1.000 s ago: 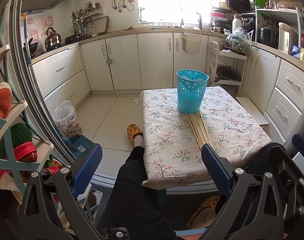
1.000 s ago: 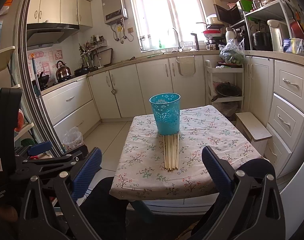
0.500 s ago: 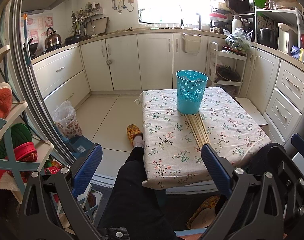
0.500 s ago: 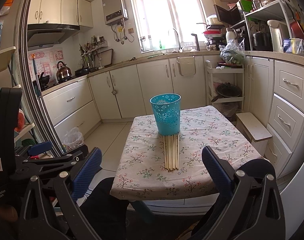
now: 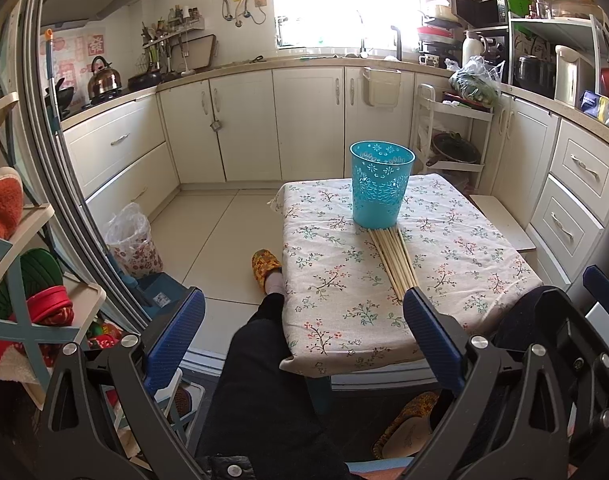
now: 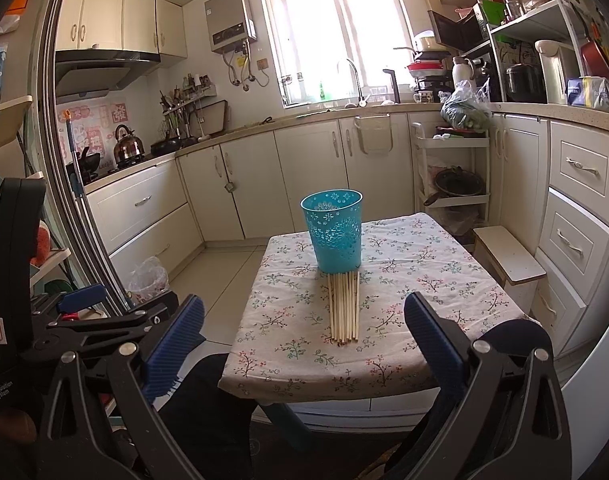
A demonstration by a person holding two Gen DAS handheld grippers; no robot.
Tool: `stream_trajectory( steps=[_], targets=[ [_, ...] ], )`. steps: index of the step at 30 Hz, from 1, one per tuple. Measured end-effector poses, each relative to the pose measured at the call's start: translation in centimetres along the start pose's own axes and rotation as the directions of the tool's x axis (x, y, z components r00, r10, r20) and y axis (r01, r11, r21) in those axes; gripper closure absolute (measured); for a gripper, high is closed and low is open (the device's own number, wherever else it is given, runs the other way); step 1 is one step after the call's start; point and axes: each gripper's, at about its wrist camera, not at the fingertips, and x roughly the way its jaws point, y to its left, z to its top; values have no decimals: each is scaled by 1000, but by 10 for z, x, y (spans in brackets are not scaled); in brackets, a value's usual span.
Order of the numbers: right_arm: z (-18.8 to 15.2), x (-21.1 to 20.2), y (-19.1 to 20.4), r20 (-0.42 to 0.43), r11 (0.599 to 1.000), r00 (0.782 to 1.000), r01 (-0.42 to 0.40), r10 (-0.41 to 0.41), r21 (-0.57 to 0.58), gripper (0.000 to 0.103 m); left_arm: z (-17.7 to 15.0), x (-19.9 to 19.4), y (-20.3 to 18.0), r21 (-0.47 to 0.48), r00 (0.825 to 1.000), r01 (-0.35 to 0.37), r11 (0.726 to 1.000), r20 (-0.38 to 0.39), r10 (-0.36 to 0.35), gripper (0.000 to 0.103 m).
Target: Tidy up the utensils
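A turquoise perforated cup (image 5: 381, 184) (image 6: 336, 235) stands upright on a small table with a floral cloth (image 5: 336, 280) (image 6: 404, 280). A row of several wooden chopsticks (image 5: 394, 258) (image 6: 344, 308) lies flat in front of it, far ends against the cup's base. My left gripper (image 5: 304, 320) is open and empty, held short of the table's near edge, left of the chopsticks. My right gripper (image 6: 304, 320) is open and empty, also short of the near edge, lined up with the chopsticks.
The person's dark-trousered legs (image 5: 264, 380) sit at the table's near-left corner. Kitchen cabinets (image 5: 304, 120) run along the back and right. A white step stool (image 6: 508, 256) stands right of the table. A shelf rack (image 5: 20, 280) is at the left.
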Motion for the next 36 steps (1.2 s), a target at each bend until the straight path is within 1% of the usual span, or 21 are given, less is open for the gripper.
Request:
stream_trajectory(
  steps=[4, 8, 10, 13, 15, 16, 17, 18, 19, 20, 21, 23, 26, 28, 34, 35, 36],
  targets=[
    [2, 5, 1, -7, 1000, 1000, 7, -7, 2, 7, 2, 8, -1, -1, 1000, 2, 1000, -8, -2, 8],
    [6, 24, -1, -29, 1000, 999, 19, -19, -3, 7, 7, 24, 1, -13, 1000, 4, 1000, -22, -4, 8],
    [8, 36, -7, -39, 1000, 999, 28, -28, 1, 7, 10, 36, 2, -18, 999, 11, 1000, -31, -12, 8],
    [12, 68, -22, -67, 999, 996, 53, -54, -5, 7, 13, 58, -1, -8, 998, 28, 1000, -56, -29, 8],
    [11, 104, -35, -112, 997, 991, 68, -71, -29, 18, 12, 71, 0, -6, 996, 41, 999, -75, -41, 8],
    [9, 126, -41, -153, 997, 985, 68, -74, -40, 31, 12, 78, 0, -5, 995, 45, 999, -86, -46, 8],
    [6, 147, -47, -200, 997, 978, 58, -65, -43, 41, 11, 86, -1, -3, 994, 49, 999, -98, -49, 8],
    [1, 162, -51, -233, 998, 971, 50, -59, -42, 46, 11, 94, -1, -4, 992, 51, 999, -113, -51, 8],
    [-2, 189, -58, -286, 998, 957, 43, -52, -39, 54, 9, 99, -1, -7, 991, 53, 999, -124, -53, 8],
    [-6, 204, -61, -314, 998, 948, 40, -51, -41, 61, 9, 108, -1, -13, 989, 55, 998, -138, -56, 8],
    [-10, 221, -64, -339, 999, 940, 35, -47, -41, 63, 8, 114, -2, -16, 987, 55, 998, -147, -57, 8],
    [-15, 252, -69, -380, 998, 924, 29, -45, -47, 73, 7, 128, -2, -18, 984, 52, 998, -168, -54, 8],
    [-19, 299, -79, -439, 998, 897, 37, -52, -42, 80, 6, 147, -3, -21, 980, 50, 999, -193, -53, 8],
    [-22, 320, -82, -459, 998, 886, 49, -65, -47, 81, 6, 158, -4, -21, 978, 46, 999, -204, -49, 8],
    [-28, 353, -90, -501, 996, 861, 60, -85, -66, 83, 4, 189, -5, -26, 968, 45, 999, -248, -50, 8],
    [-27, 354, -92, -495, 996, 865, 60, -84, -64, 83, 6, 195, -6, -29, 966, 50, 998, -253, -56, 8],
    [-27, 356, -95, -502, 996, 861, 58, -84, -67, 83, 7, 200, -7, -33, 965, 56, 998, -254, -63, 8]
  ],
)
